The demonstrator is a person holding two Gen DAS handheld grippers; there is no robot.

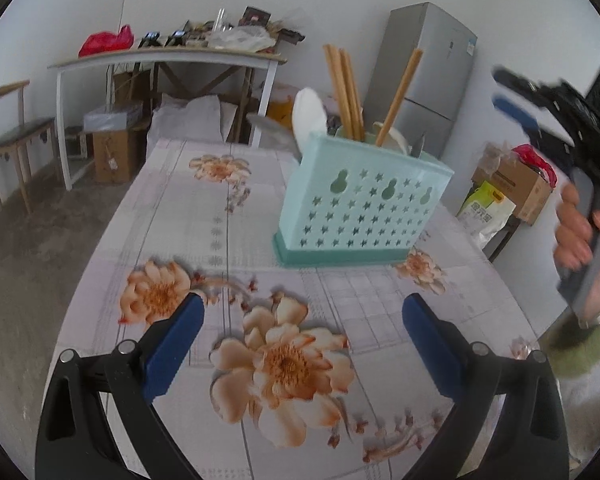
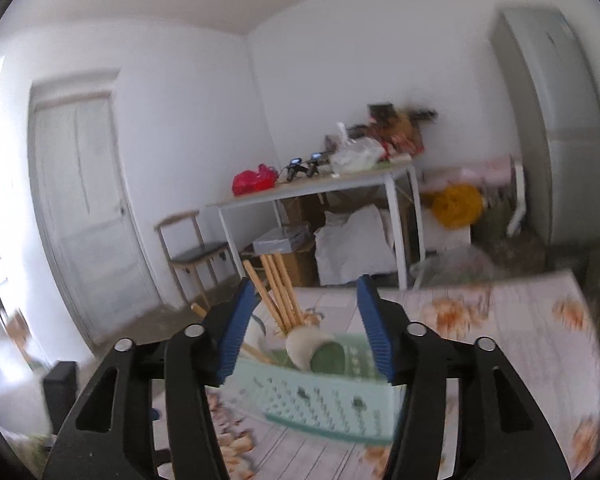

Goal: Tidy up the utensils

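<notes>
The left gripper (image 1: 302,336) sits nearest the lens, its blue pads (image 1: 176,346) spread wide with nothing between them, low over the flowered tablecloth (image 1: 228,240). Beyond it, toward the far side of the cloth, stands the mint caddy (image 1: 360,204), a star-punched plastic box on a darker base. Wooden chopsticks (image 1: 346,92) rise from its top, one pair leaning apart from the rest, with a white spoon (image 1: 309,114) at the caddy's left end.

The right gripper (image 2: 306,330) hangs above and behind the caddy, jaws parted and empty; the chopstick tops (image 2: 278,294) show between its fingers but nothing presses on them. A hand (image 1: 580,236) grips that tool to the caddy's right.

No loose utensil shows on the cloth, so sorting looks nearly finished. The caddy is probably light, stiff and easy to tip: grip its rim or short end wall. Chopsticks are rigid and smooth; pinch mid-shaft, across the grain. The spoon looks ceramic, so brittle and slippery.
</notes>
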